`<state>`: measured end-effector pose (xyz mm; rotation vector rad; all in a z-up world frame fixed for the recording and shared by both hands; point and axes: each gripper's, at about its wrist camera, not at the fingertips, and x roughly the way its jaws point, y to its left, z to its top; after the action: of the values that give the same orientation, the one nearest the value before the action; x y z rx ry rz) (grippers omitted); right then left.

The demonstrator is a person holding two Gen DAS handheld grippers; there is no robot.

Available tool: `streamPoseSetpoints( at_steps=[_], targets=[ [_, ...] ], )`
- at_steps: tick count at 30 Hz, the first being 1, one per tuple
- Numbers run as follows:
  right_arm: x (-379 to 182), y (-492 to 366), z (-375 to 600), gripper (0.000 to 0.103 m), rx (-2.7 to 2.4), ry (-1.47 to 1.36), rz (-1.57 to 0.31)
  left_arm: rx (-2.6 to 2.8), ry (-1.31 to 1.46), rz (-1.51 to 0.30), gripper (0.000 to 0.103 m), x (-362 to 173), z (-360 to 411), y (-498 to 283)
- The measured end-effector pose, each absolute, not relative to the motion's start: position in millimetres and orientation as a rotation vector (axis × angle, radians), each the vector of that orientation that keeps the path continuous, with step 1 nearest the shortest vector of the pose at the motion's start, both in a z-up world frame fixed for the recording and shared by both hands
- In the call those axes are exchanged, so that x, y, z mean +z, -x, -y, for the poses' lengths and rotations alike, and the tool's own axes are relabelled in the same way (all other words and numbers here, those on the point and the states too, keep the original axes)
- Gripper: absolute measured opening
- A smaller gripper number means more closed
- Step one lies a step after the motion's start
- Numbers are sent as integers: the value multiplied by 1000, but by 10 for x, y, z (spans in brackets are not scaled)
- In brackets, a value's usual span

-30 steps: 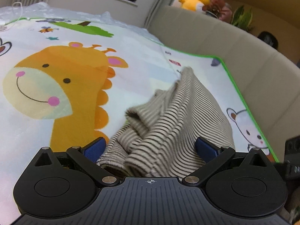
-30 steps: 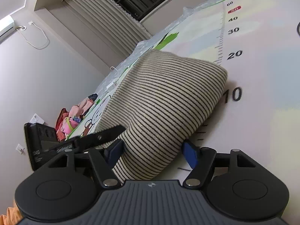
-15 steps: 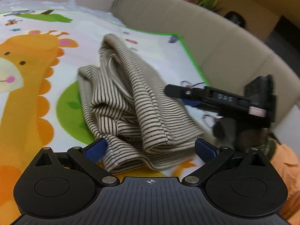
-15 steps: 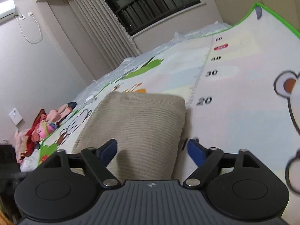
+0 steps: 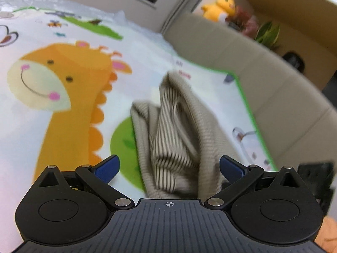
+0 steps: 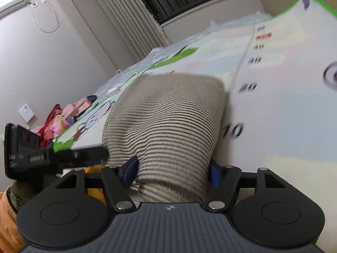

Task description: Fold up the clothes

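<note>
While bunched, garment [image 5: 179,130] between claw [image 5: 169,166] fingers.

Play mat [image 6: 284,116] ruler scale — numbers 10, 20, 30 legible, higher marks blurred

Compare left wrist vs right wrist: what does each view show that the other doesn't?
Left wrist only: giraffe print, yellow plush toy, plants, beige padded wall.
Right wrist only: window blinds, pile of pink and red clothes, height-ruler numbers, the left gripper from outside.
Both: striped garment on the play mat, lying between open fingers.
</note>
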<state>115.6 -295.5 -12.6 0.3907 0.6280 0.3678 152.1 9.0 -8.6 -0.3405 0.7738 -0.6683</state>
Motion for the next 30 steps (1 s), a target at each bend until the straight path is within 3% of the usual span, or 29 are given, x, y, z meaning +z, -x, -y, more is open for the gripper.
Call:
streamPoseSetpoints(
  at_steps=[4, 12, 19, 23, 26, 27, 30],
  targets=[
    [-84, -1222, 2978, 66, 347, -346, -606, -663, 302, -767, 90, -152, -24, -1541],
    [-159, -1000, 2974, 78, 367, -312, -644, -668, 256, -741, 90, -243, 28, -1540],
    [284, -843, 3004, 92, 329, -274, -480, -670, 260, -720, 91, -274, 14, -1527],
    [286, -904, 2832, 93, 312, -233, -451, -671, 272, -701, 92, -296, -21, -1507],
    [59, -1047, 2545, 95, 284, -80, -524, -663, 274, -686, 95, -295, -35, -1488],
    [-32, -1084, 2439, 103, 270, -12, -552, -659, 273, -681, 95, -294, -39, -1481],
    [-207, -1105, 2192, 103, 224, 161, -586, -640, 278, -671, 95, -297, -63, -1458]
  ],
)
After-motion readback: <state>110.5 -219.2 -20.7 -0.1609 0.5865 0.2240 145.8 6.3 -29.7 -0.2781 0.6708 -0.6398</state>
